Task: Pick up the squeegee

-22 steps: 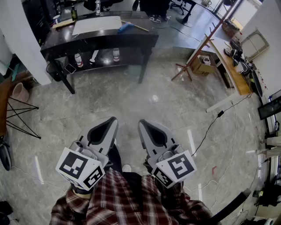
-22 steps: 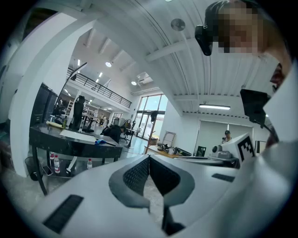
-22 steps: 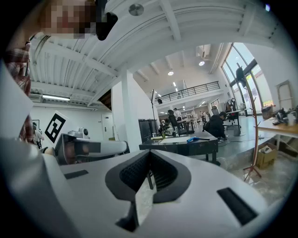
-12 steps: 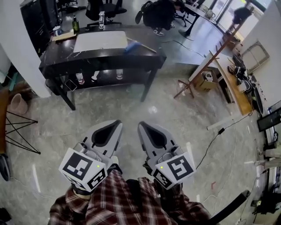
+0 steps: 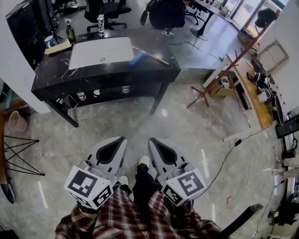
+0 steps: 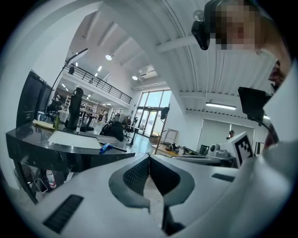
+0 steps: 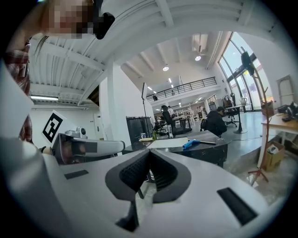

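Observation:
The squeegee has a blue head and a thin wooden handle. It lies on the right part of a black table, beside a white sheet. It is far ahead of both grippers, and shows small in the left gripper view and the right gripper view. My left gripper and right gripper are held side by side, low over the floor, pointing toward the table. Both are shut with nothing between the jaws, as seen for the left gripper and the right gripper.
A dark bottle and a clear bottle stand at the table's back. Small bottles sit on its lower shelf. A wooden stand and a floor cable lie to the right. A seated person is behind the table.
The table and squeegee have drawn nearer and shifted in view as the person steps forward. Both grippers stay shut and side by side.

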Motion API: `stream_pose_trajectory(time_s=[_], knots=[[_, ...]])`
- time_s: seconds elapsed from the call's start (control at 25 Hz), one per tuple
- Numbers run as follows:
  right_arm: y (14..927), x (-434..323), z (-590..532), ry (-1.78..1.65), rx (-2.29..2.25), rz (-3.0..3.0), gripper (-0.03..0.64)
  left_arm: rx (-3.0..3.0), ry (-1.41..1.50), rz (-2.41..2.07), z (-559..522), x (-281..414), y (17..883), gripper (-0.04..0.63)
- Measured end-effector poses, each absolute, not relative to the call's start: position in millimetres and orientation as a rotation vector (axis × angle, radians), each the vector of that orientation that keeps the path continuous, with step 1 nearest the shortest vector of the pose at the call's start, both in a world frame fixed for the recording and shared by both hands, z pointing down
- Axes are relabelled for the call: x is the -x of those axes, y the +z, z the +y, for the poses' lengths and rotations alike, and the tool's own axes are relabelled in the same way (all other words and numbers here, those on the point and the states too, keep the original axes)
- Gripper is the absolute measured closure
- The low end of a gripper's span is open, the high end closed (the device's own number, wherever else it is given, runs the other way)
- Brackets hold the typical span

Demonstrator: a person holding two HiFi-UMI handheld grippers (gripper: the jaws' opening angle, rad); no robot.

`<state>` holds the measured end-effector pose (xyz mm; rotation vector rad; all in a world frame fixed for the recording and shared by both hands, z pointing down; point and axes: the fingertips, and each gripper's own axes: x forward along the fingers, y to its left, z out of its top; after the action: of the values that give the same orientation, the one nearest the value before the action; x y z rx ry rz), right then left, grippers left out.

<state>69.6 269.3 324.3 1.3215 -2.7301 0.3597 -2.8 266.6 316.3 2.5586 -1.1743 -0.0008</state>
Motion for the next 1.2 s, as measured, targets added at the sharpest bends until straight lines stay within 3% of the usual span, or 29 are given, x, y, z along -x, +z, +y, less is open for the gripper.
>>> stream_pose_trajectory(time_s=[0.6,1.2], knots=[[305.1,-144.0,68.6,0.269,-1.161,-2.803,0.604,-2.523,-0.062,-1.362,67.8,-63.5,294.1,0.583],[323.4,-89.1,-74.5,0.324,-1.127,-2.772,0.604,-2.489,-0.066,-1.382,-72.1,-4.8,305.1,0.583]])
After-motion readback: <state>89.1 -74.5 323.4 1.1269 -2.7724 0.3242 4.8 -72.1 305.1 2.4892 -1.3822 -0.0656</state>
